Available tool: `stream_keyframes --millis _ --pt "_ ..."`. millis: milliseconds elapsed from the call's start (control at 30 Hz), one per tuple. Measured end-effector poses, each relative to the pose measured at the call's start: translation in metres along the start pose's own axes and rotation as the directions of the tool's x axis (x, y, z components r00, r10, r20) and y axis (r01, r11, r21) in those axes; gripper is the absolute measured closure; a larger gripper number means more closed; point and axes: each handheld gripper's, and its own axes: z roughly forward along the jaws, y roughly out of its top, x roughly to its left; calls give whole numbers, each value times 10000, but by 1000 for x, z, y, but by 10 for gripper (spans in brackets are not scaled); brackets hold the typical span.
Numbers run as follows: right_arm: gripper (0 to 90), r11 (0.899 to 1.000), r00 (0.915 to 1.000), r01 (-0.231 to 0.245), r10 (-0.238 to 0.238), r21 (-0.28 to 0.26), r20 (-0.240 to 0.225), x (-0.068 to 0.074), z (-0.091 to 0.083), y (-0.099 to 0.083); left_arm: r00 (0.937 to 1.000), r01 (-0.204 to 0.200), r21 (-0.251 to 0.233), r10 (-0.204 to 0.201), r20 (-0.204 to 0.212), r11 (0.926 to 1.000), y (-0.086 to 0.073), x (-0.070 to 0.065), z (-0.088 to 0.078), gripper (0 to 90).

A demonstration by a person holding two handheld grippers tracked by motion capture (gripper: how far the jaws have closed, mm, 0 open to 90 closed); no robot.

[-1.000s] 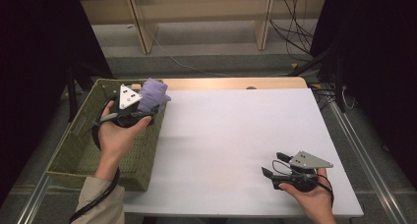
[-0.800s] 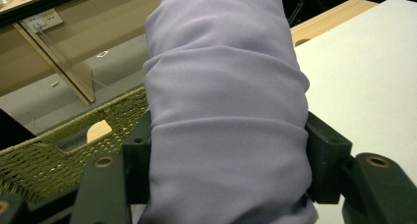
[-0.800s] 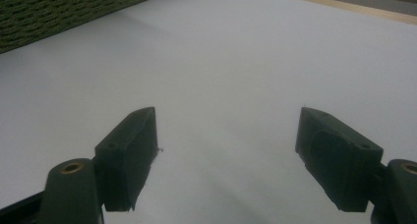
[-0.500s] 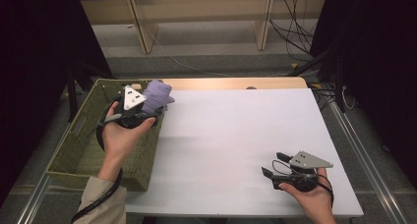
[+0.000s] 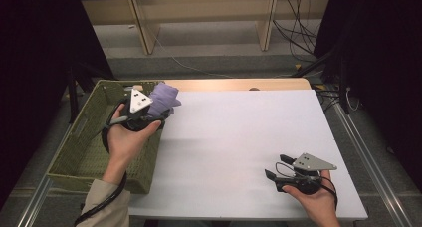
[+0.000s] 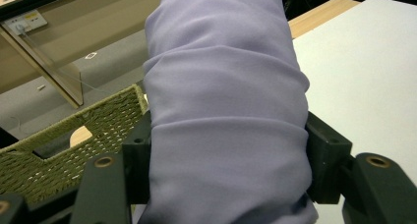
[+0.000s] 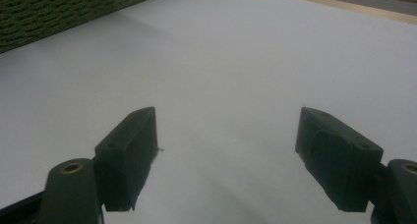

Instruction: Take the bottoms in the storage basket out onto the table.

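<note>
The left gripper (image 5: 158,113) is clamped on a rolled lilac cloth (image 5: 163,100), its jaws pressing into the roll from both sides in the left gripper view, where the cloth (image 6: 226,111) bulges above them. The roll is held above the right rim of the green woven basket (image 5: 82,152), near the basket's far right corner, at the tabletop's (image 5: 239,132) left edge. The right gripper (image 5: 276,170) sits low near the tabletop's near right corner, its jaws spread wide with nothing between them. Between the basket's rim and the right gripper the white tabletop lies bare out to its far and right edges.
</note>
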Motion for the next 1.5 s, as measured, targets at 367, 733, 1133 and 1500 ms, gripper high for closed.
stream_keyframes --millis 367,733,1133,1500 --pt "247 10000 10000 -10 10 -31 -25 0 0 0 9996 -113 22 113 257 9999 1 -10 4 373" --pt "247 10000 10000 -43 43 -3 3 0 0 0 9987 -212 93 207 463 9997 1 -18 8 373" --pt "247 10000 10000 -44 43 -35 -17 0 1 0 9973 -309 169 297 670 9994 1 -27 13 373" --pt "247 10000 10000 -22 22 -31 -9 -1 1 0 9955 -456 197 438 845 9988 1 -36 16 373"
